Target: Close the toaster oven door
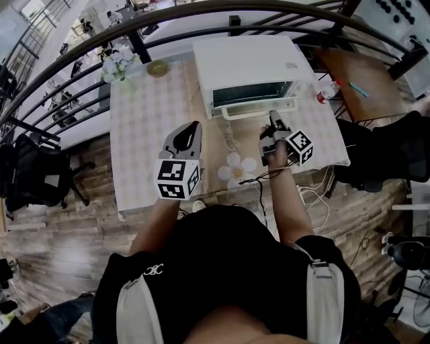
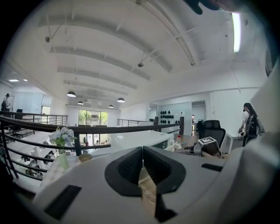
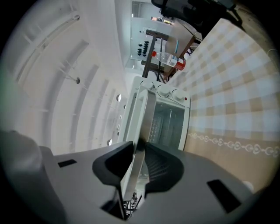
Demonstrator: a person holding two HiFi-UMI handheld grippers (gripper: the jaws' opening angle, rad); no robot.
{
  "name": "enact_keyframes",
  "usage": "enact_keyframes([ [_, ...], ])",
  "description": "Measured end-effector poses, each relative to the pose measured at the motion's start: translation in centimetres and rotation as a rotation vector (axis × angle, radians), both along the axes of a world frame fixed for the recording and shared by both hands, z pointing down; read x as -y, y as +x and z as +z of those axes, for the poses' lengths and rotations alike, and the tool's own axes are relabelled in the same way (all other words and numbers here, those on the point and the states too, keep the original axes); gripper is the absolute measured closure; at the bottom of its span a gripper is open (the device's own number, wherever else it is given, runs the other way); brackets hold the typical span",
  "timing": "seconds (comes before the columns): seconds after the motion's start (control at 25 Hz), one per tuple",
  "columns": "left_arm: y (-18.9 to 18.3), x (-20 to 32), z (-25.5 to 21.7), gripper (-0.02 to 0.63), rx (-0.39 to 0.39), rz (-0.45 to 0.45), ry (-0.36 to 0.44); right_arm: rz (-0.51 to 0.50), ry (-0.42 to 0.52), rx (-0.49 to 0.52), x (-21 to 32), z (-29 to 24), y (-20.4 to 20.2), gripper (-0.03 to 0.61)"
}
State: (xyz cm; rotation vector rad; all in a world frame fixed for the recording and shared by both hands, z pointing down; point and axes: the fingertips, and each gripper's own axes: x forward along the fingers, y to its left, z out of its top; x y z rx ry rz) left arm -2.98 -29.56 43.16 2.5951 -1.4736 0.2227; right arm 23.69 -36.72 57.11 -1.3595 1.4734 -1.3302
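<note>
A white toaster oven stands at the far side of the checked table, its front toward me. Its glass door hangs open. My right gripper reaches the door's front edge. In the right gripper view the door runs edge-on between the jaws of the right gripper and fills the narrow gap, with the oven's cavity beyond. My left gripper is held above the table left of the oven. Its jaws meet at the tip with nothing in them.
A vase of flowers and a small bowl stand at the table's far left. A flower-shaped mat and a cable lie near me. A red-capped bottle sits right of the oven. A railing runs behind.
</note>
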Motion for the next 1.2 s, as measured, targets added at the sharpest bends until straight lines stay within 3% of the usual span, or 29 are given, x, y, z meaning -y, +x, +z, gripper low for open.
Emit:
enact_keyframes([
  [0.36, -2.0, 0.1, -0.2, 0.598, -0.004, -0.047, 0.010, 0.002, 0.038, 0.012, 3.6, -1.6, -0.4, 0.502],
  [0.52, -2.5, 0.1, -0.3, 0.598, -0.010, -0.061, 0.011, -0.017, 0.052, -0.027, 5.3, -2.2, -0.6, 0.503],
  [0.92, -3.1, -0.1, -0.5, 0.598, -0.024, -0.070, 0.015, -0.047, 0.056, -0.010, 5.5, -2.1, -0.7, 0.500],
  [1.0, -3.0, -0.3, -0.6, 0.599, -0.028, -0.065, 0.017, -0.059, 0.060, -0.005, 5.0, -2.5, -0.8, 0.544],
  [1.12, -2.8, -0.4, -0.7, 0.598, -0.034, -0.053, 0.021, -0.102, 0.120, -0.134, 3.5, -4.9, -1.8, 0.561],
  [1.2, -2.5, -0.5, -0.7, 0.598, -0.037, -0.044, 0.021, -0.145, 0.172, -0.328, 2.2, -7.4, -3.0, 0.585],
])
